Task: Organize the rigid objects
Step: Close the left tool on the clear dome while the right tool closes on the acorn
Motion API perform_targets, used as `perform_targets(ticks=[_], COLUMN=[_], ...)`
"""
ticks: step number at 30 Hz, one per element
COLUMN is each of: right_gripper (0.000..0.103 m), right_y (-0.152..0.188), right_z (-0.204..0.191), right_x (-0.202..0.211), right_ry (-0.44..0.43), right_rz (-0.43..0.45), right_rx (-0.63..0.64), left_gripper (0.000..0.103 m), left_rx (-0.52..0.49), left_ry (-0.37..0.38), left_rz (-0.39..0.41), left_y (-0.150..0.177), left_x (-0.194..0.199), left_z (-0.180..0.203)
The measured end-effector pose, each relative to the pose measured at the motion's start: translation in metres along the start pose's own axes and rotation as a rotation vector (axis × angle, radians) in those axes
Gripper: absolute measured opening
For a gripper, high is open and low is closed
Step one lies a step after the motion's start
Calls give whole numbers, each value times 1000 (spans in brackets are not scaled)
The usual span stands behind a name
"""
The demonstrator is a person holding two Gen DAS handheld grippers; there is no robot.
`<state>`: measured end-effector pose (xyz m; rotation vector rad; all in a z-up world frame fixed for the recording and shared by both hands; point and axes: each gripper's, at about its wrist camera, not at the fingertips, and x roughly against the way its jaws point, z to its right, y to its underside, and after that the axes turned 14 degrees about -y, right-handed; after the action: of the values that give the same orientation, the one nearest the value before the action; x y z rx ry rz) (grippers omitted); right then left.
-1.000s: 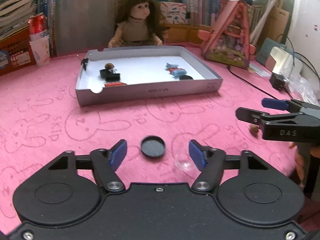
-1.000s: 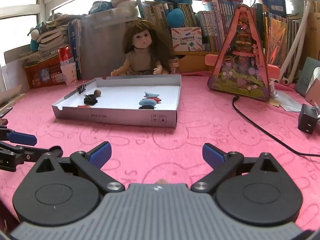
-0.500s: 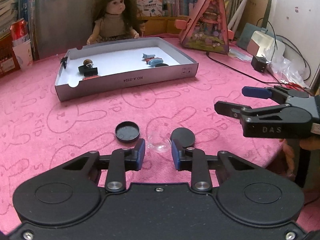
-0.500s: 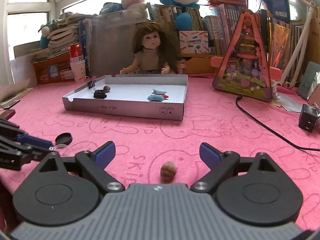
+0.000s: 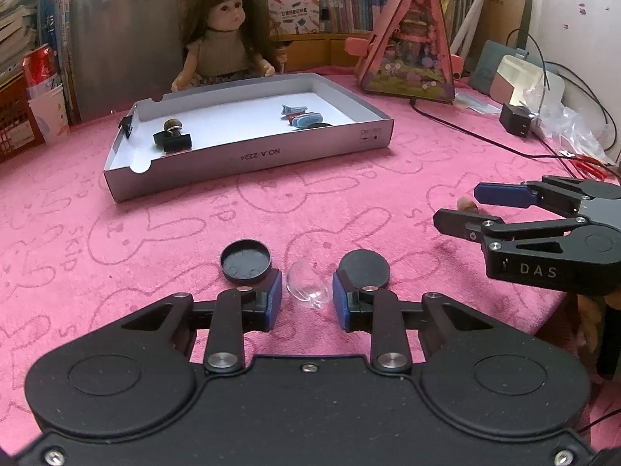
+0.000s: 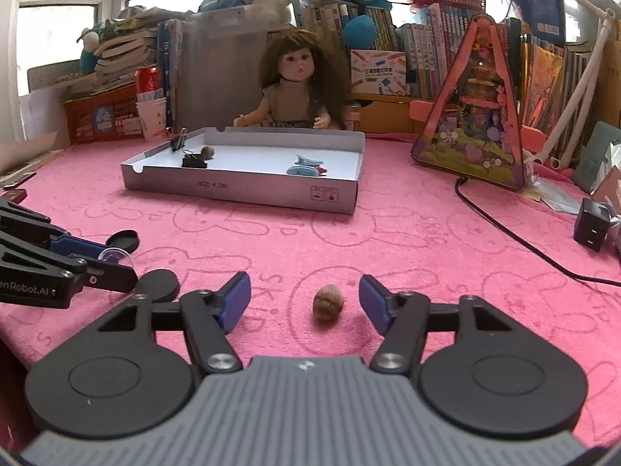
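Pink cloth printed with rabbit outlines [image 5: 155, 225] covers the table I am working over. On it, between the blue pads of my left gripper [image 5: 306, 299], sits a clear dome-shaped piece [image 5: 308, 285]; the pads have drawn in close on either side of it, and from this angle I read them as pressing on it. A shallow black lid [image 5: 245, 260] lies open side up just beyond the left pad, and a flat black disc [image 5: 364, 268] just beyond the right pad. Only the right wrist view shows the small brown nut-like object [image 6: 328, 302] plainly: it rests on the cloth between the fingers of my right gripper [image 6: 304, 299], whose jaws are closing with clear gaps on both sides. From the left wrist view that object is mostly hidden behind the right fingers. Farther back stands a grey cardboard tray [image 5: 248, 155] holding a black binder clip [image 5: 172, 140] and blue clips [image 5: 306, 119], with a doll [image 6: 297, 89] seated behind it.
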<state>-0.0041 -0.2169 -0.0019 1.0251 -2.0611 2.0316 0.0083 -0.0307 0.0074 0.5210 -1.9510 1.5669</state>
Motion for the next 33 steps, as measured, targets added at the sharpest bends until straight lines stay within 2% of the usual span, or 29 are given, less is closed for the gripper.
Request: perform_targets(ticks=[1,2,3,4,5,6,7,21,33], right_gripper=[63,51,45,43,37,26,23,21,21], right_y=[0,1,2,4,4,4,4,-3,-7], right_z=[1,1,2,3,3,3,2,-9,-15], right_x=[-1,-3,-5,-6,-5,-5,-4,-3,-6], right_ry=[15,31,47,53,53,54,56,-8,-12], right_rz=[-5,-12,-23,-21,-19,-18,-17,10,12], right_rx=[-2,-5,-10,-13,-13,-8,-2,12,23], left_gripper=[23,23,23,22,22,22,22,22,22], left_rx=[2,2,-1,-4,-9,-16,-17,30,58], left_ry=[-4,-11,-14,-19,-25,-28,-27,-47,-57], left_rz=[1,3,7,12,17,20,20,36,30], left_y=[0,1,1,2,2,3,3,-6,-9], left_x=[0,-1,-1,0,1,1,2,8,5], left_z=[0,-1,0,1,2,3,4,-9,-16])
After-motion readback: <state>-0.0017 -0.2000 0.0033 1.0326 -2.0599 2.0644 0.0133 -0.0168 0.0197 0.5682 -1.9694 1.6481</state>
